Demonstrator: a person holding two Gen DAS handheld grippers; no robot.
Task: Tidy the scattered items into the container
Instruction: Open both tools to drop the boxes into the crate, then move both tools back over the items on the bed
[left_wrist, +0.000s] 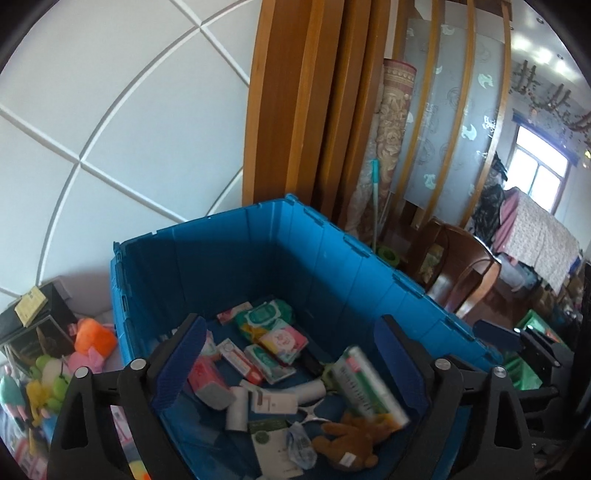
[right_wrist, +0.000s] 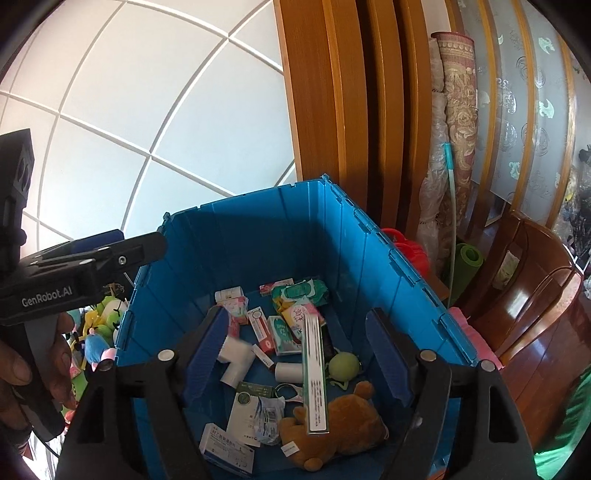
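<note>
Both my left gripper (left_wrist: 291, 363) and right gripper (right_wrist: 299, 350) gape empty above the blue container (right_wrist: 380, 240), a long green-white box (right_wrist: 314, 373) blurred between.

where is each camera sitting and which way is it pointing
Left wrist: on the left gripper, looking down into the blue bin; its open fingers show, plush toys at left.
Right wrist: on the right gripper, over the bin; its open fingers show, plus the left gripper and hand.
Shared: bin, teddy bear, long green box.
</note>
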